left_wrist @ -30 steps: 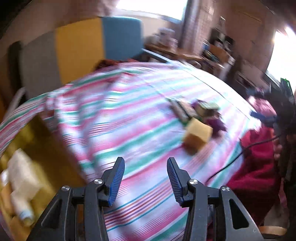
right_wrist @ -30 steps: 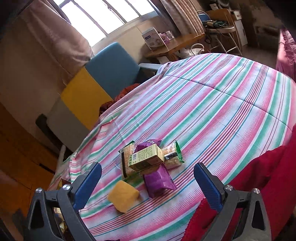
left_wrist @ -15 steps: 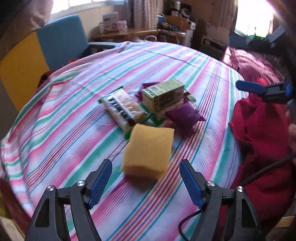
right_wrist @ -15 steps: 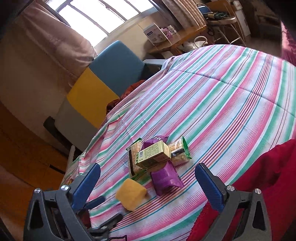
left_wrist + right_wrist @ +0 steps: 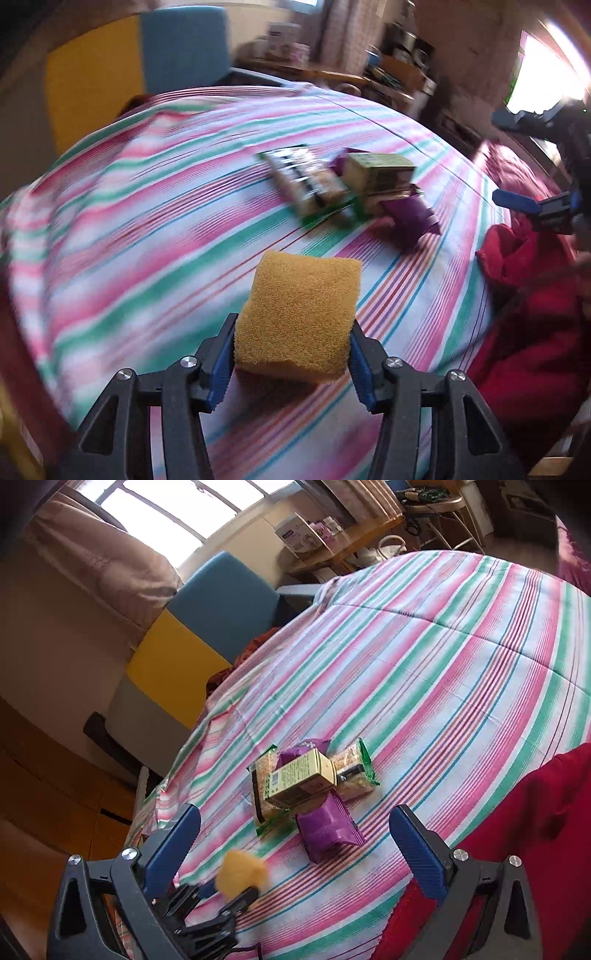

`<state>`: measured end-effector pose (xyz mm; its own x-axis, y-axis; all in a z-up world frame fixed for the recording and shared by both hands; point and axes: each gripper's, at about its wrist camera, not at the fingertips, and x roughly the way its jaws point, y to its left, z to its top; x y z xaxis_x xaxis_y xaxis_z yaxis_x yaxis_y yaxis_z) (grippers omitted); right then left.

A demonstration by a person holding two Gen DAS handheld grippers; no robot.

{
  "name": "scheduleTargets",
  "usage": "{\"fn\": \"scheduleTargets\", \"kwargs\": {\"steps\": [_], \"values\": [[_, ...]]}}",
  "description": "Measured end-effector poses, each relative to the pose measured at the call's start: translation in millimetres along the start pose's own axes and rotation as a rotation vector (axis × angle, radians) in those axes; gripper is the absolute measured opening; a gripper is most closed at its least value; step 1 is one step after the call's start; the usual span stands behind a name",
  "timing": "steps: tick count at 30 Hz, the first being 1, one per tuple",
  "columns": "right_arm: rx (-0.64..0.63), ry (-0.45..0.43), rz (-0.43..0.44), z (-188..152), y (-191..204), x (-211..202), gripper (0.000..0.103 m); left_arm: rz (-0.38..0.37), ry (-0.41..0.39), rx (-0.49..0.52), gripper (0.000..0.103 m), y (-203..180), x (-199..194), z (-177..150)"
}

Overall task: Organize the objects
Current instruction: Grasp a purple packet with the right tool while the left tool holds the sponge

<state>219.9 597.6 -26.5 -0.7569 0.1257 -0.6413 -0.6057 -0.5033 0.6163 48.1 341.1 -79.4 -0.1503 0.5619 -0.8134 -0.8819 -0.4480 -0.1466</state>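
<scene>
We have the left gripper [image 5: 291,354] clamped on the yellow sponge [image 5: 299,314], both blue pads pressed into its sides; sponge looks lifted just off the striped tablecloth [image 5: 147,229], on the near side of the snack pile. Pile reference: green carton [image 5: 301,777] lies on top of the green-edged snack packs [image 5: 354,771], purple pouch [image 5: 327,829] touching it on the near side. Our right gripper [image 5: 295,849] hangs over the pile with jaws spread wide, holding nothing. Red cloth [image 5: 517,812] drapes at the tablecloth edge right of the pile.
</scene>
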Motion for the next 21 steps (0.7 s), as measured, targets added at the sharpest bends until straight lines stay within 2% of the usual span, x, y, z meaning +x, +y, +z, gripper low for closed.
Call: {"fn": "scheduleTargets", "kwargs": {"steps": [4, 7, 13, 21], "values": [[-0.032, 0.036, -0.057, -2.0, 6.6, 7.1, 0.103, 0.014, -0.053, -0.018, 0.055, 11.8, -20.1, -27.5], [-0.087, 0.071, -0.114, -3.6, 16.9, 16.2, 0.103, -0.002, -0.071, -0.022, 0.055, 17.6, -16.6, -28.5], [-0.323, 0.089, -0.249, -2.5, 58.5, 48.8, 0.103, -0.045, -0.111, -0.067, 0.055, 25.7, -11.3, -32.1], [-0.432, 0.125, -0.382, 3.2, 65.7, 102.9, 0.103, -0.047, -0.136, -0.072, 0.056, 25.0, -10.3, -36.8]]}}
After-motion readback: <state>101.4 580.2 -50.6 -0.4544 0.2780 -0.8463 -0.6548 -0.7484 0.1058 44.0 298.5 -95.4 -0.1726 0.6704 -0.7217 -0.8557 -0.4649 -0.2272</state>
